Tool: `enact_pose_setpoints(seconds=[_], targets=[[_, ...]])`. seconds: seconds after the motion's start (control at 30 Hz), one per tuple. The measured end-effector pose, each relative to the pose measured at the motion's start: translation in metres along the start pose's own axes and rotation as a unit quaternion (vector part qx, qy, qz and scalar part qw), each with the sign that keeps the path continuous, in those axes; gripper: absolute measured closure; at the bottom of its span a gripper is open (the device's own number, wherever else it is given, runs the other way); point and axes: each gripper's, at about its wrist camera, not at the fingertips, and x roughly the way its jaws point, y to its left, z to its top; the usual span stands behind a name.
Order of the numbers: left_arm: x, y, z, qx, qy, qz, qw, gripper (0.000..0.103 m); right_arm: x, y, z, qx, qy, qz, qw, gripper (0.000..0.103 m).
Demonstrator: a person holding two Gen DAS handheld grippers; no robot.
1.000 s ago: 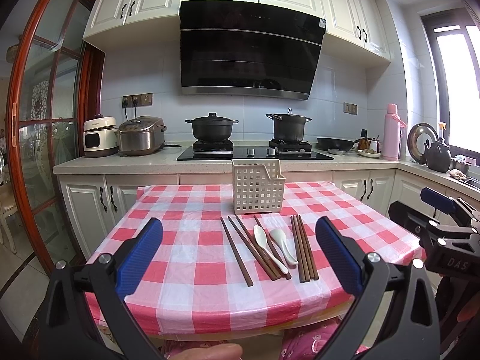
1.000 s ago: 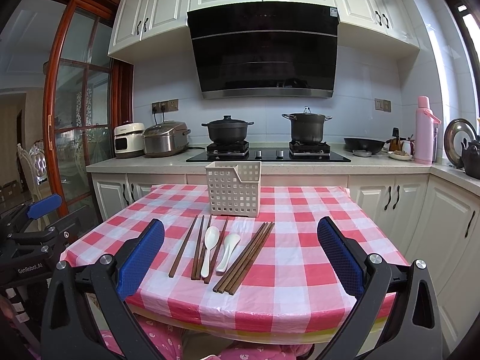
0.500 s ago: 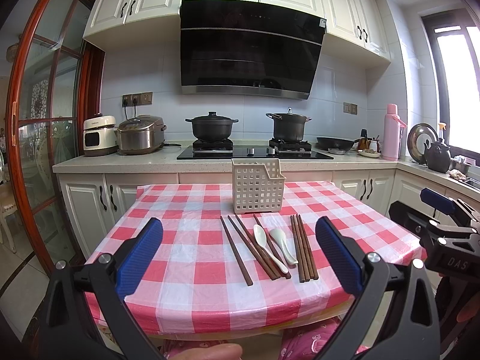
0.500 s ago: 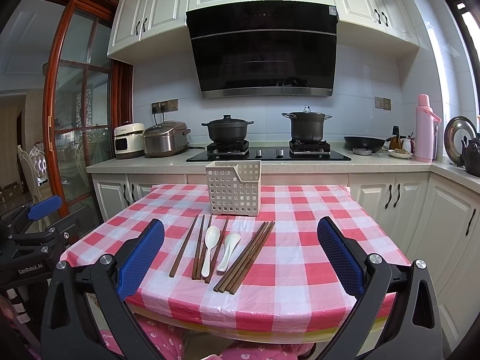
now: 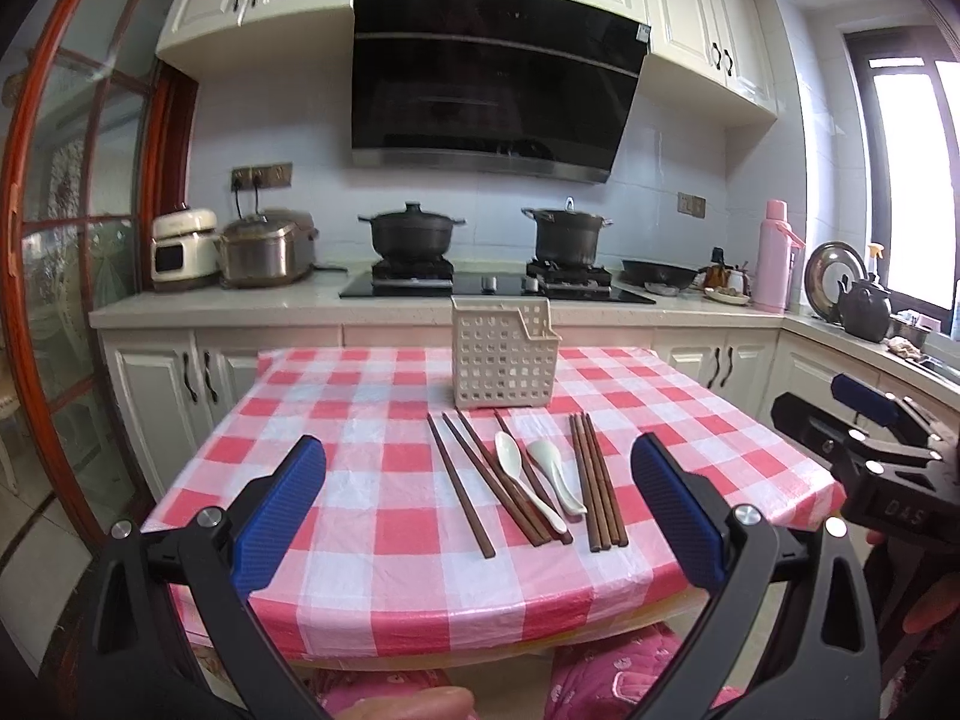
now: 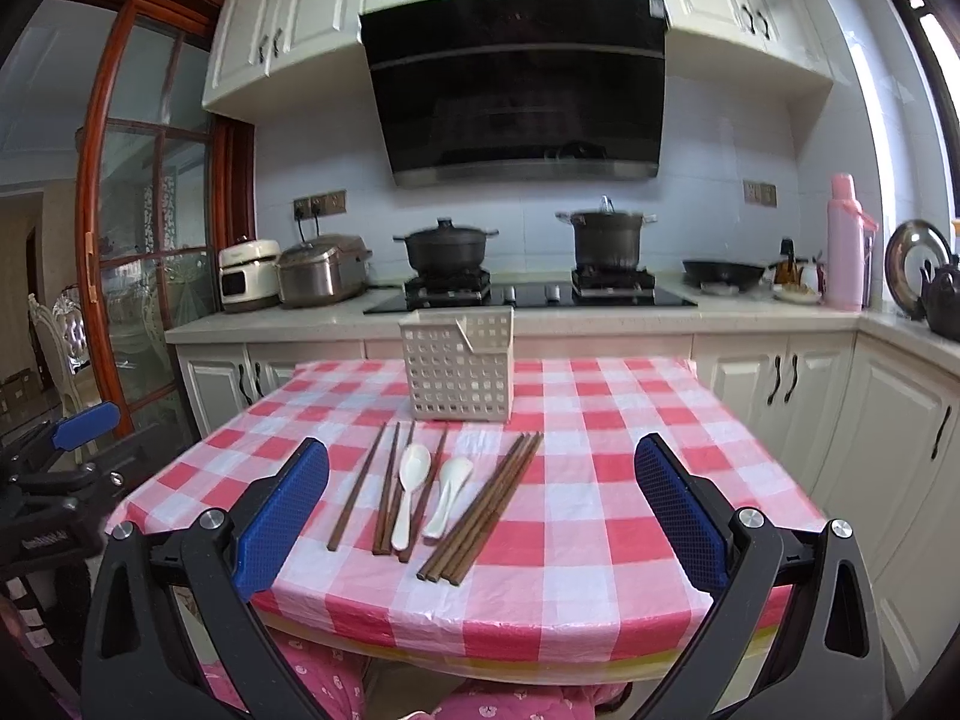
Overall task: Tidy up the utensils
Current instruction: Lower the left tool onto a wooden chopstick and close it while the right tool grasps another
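I see both claws held wide apart and empty, my left claw (image 5: 478,510) and right claw (image 6: 482,513) short of the tabletop (image 5: 360,420). Just in front of the white basket (image 5: 503,360) lie the brown chopsticks (image 5: 597,483) and two white spoons (image 5: 543,477), flat on the checked cloth, side by side.

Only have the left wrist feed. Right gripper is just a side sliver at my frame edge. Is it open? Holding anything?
Observer: The right gripper is open, with its pads wide apart and nothing between them.
Operator: What's in front of it?
Observer: The chopstick bundle lies nearest the middle of the right wrist view, angled up to the right. The white spoons are just left of it, and everything is flat on the tablecloth.
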Motion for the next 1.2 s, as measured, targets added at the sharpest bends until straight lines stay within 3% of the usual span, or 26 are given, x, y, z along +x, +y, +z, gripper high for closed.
enact_pose_setpoints(seconds=[0.3,0.43,0.6,0.77,0.97,1.2], targets=[[0.059,0.033,-0.012,-0.066,0.077,-0.015,0.9947,0.005,0.07,-0.01,-0.019,0.026,0.075,-0.015,0.997,0.007],[0.089,0.044,-0.016,-0.062,0.089,0.005,0.9941,0.005,0.105,-0.018,-0.023,0.047,0.102,-0.022,0.993,0.007],[0.144,0.057,-0.015,-0.072,0.138,0.008,0.9878,0.005,0.143,-0.029,-0.02,0.071,0.139,-0.03,0.987,0.009],[0.198,0.067,-0.01,-0.088,0.191,0.02,0.9773,0.005,0.175,-0.044,-0.016,0.088,0.175,-0.047,0.979,0.023],[0.252,0.083,-0.017,-0.108,0.261,0.032,0.9588,0.005,0.219,-0.056,-0.019,0.104,0.239,-0.06,0.964,0.046],[0.292,0.092,-0.025,-0.121,0.308,0.036,0.9429,0.006,0.266,-0.053,-0.017,0.099,0.291,-0.055,0.95,0.055]])
